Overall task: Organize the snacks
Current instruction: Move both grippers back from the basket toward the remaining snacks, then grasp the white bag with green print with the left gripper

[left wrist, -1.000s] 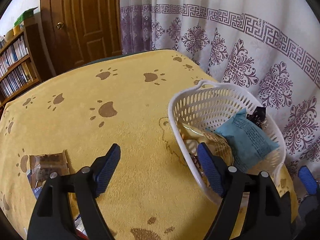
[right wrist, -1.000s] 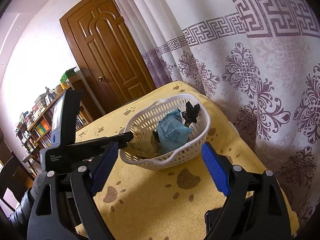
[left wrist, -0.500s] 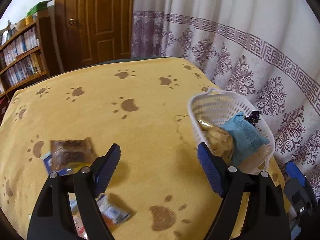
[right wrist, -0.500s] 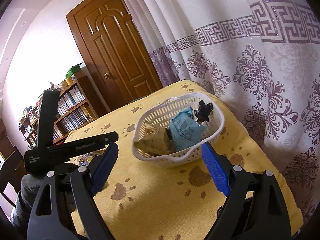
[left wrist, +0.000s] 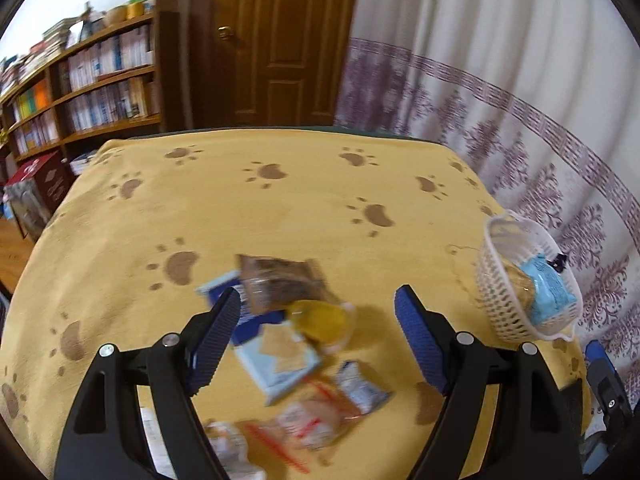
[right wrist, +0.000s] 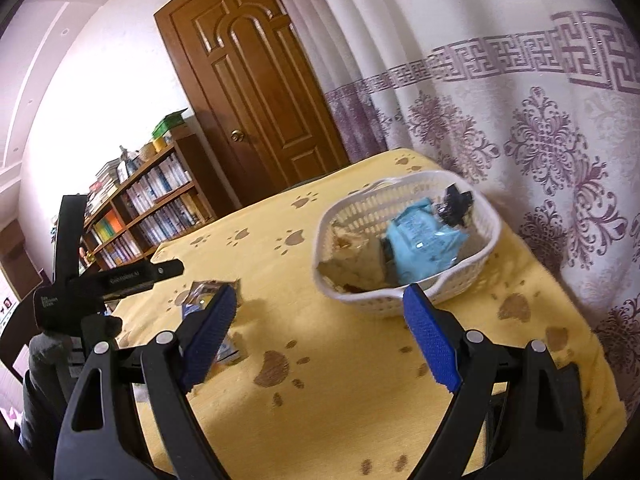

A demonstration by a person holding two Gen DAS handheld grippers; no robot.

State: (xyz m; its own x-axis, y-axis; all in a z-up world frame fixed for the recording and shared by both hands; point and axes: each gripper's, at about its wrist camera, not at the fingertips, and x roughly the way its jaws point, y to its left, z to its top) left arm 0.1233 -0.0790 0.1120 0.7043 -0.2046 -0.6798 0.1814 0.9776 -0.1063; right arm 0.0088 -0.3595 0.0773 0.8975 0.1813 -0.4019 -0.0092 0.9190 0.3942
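1. Two handheld claws over a bench (left wrist: 304,200) w/ a yellow paw-print cloth; curtain on the far side, door & bookshelf behind.
2. Left claw (left wrist: 318,332): jaws wide, nothing between the pads. It points down at a loose pile of snack packets (left wrist: 288,352), prob. lining up the next pick.
3. Pile, near edge of bench: a brown clear-wrap packet (left wrist: 280,284) overlapping a blue-and-white pack, a yellow round item (left wrist: 320,318) just beside it, a pale-blue cracker box (left wrist: 280,360) below, red-striped clear bags nearest the camera. Blurred, so labels unreadable.
4. White perforated basket (right wrist: 408,300) sits at the curtain side, well apart from the pile. It already holds a light-blue packet (right wrist: 420,244), a tan bag & a small dark item, so it looks like the collecting spot.
5. Right claw (right wrist: 320,344): jaws wide, empty, aimed at the bench between pile & basket; seems to be waiting its turn.
6. Judged progress: partly done; several snacks not yet in the basket.
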